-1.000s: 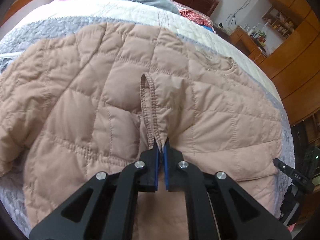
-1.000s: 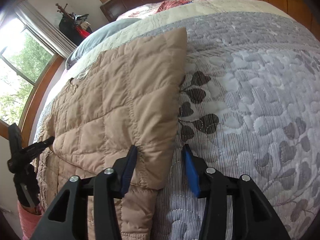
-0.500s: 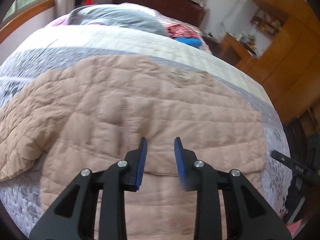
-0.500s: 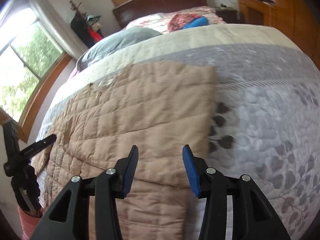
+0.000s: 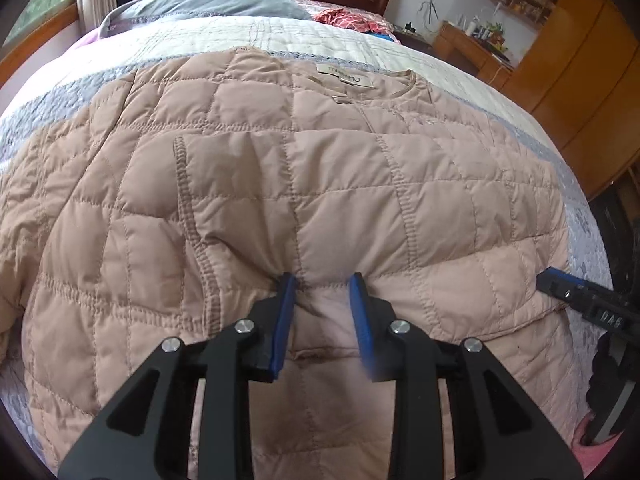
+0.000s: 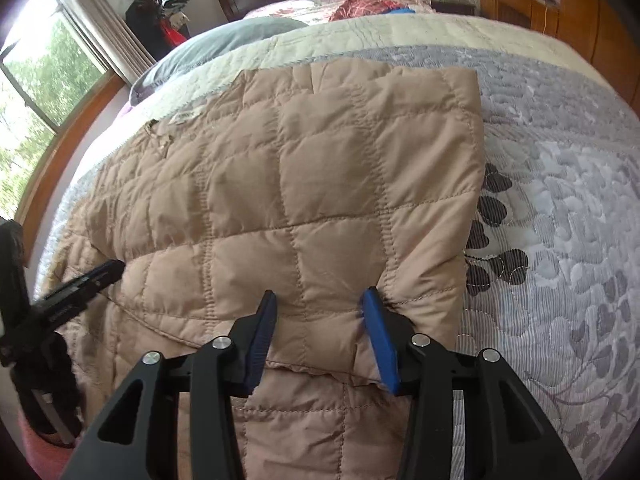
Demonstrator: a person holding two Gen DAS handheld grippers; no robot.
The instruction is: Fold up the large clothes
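Observation:
A large tan quilted jacket [image 5: 328, 184] lies spread on the bed, with its right side and sleeve folded over its middle. My left gripper [image 5: 322, 280] is open, its blue pads straddling a pucker at the folded sleeve's near edge. My right gripper [image 6: 320, 300] is open, its pads pressed against the folded panel [image 6: 340, 184] near its lower right corner. The collar label [image 5: 346, 79] lies at the far side. The right gripper's tip shows in the left wrist view [image 5: 560, 286]; the left gripper's tip shows in the right wrist view [image 6: 84, 280].
The grey and cream quilted bedspread [image 6: 560, 184] extends to the right of the jacket. A grey pillow [image 5: 208, 4] and a red cloth [image 5: 352, 20] lie by the dark headboard. Wooden cabinets [image 5: 580, 60] stand to the right, a window [image 6: 36, 92] to the left.
My left gripper opened and let go of the sleeve cuff, which now lies flat on the jacket. Both grippers pulled back, then came down at the fold's near edge.

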